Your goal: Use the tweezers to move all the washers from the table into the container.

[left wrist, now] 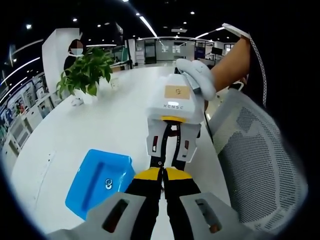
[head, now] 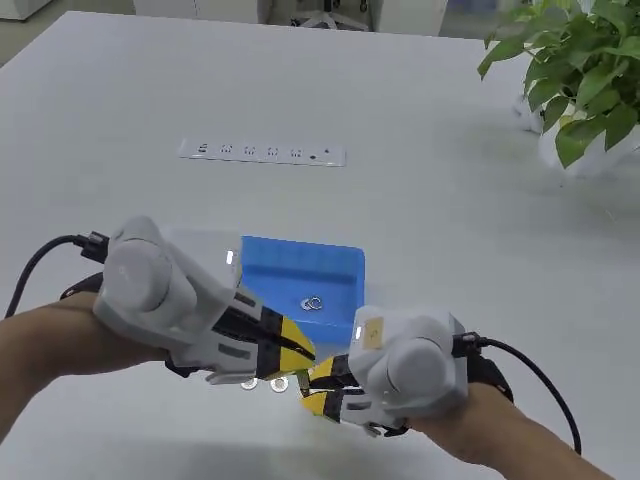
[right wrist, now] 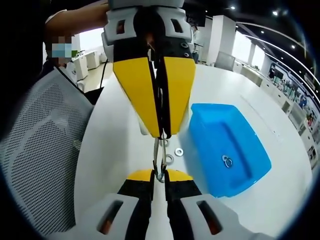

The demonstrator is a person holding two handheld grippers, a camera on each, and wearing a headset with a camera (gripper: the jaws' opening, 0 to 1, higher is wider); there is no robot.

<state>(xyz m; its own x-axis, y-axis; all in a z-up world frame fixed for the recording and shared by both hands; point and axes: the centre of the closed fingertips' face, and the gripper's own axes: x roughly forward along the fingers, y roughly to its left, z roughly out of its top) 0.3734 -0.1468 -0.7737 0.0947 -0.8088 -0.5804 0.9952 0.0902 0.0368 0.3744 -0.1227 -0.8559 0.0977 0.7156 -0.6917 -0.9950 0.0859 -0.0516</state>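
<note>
Grippers: 2, the left gripper (left wrist: 163, 172) and the right gripper (right wrist: 160, 176), tip to tip at lower centre of the head view.
Tweezers (right wrist: 160, 152): 1.
Container (head: 300, 262): 1, blue, centre of the head view.
Washers in container (head: 312, 303): 1 or 2, overlapping; the exact count cannot be resolved.
Washers on table (right wrist: 178, 151): at least 2, lower centre of the right gripper view.
Power strip (head: 262, 152): 1, upper left of centre.
Potted plant (head: 580, 60): 1, upper right corner.
Mesh chair (left wrist: 260, 150): 1.
</note>
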